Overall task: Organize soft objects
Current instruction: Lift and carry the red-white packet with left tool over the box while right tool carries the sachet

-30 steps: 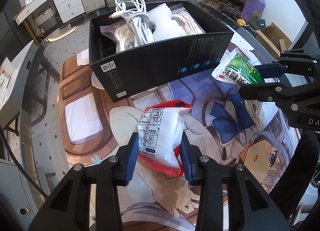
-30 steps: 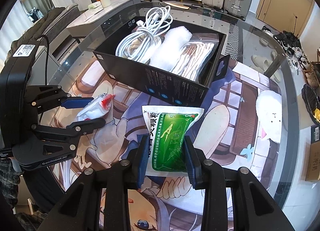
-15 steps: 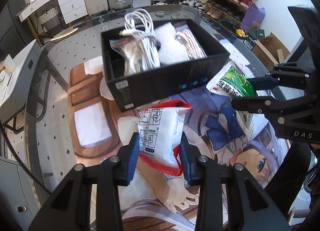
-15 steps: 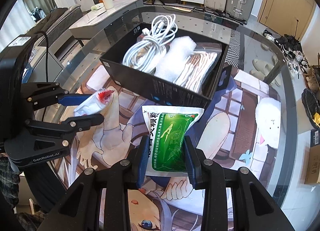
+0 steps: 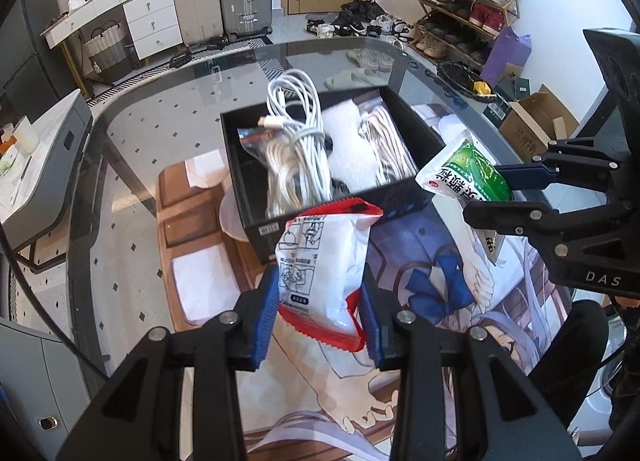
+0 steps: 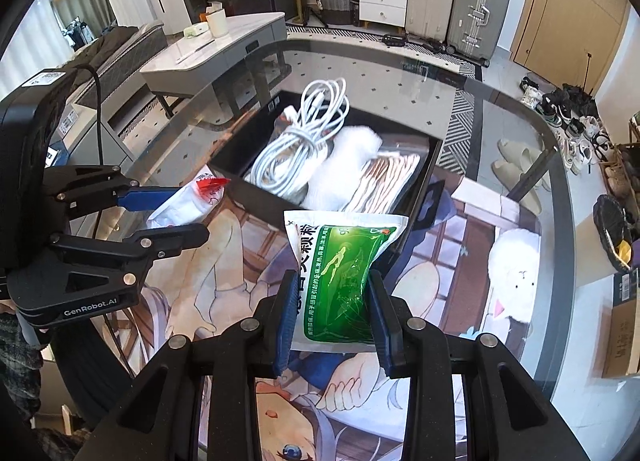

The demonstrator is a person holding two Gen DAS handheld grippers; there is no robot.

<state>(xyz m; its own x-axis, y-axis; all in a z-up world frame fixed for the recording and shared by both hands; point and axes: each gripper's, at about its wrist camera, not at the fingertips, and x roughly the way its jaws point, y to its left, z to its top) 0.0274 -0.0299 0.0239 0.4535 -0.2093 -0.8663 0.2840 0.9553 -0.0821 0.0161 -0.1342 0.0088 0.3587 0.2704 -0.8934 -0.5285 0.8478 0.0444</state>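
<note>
My left gripper (image 5: 318, 311) is shut on a white soft packet with red edges (image 5: 324, 261), held in the air in front of the black box (image 5: 396, 197). It also shows in the right wrist view (image 6: 188, 205). My right gripper (image 6: 330, 317) is shut on a green and white soft packet (image 6: 344, 265), held up near the box's right corner; it shows in the left wrist view (image 5: 464, 173) too. The box holds a white cable bundle (image 5: 296, 141), a white foam pad (image 5: 348, 145) and a bag of pale strips (image 5: 390, 145).
The box stands on a printed anime mat (image 5: 440, 293) on a round glass table (image 5: 160, 109). A white plush patch (image 6: 516, 281) lies on the mat to the right. Suitcases, a dresser and a shoe rack stand beyond the table.
Both grippers have risen with their packets. The box now appears lower and farther, with its inside in fuller view.
</note>
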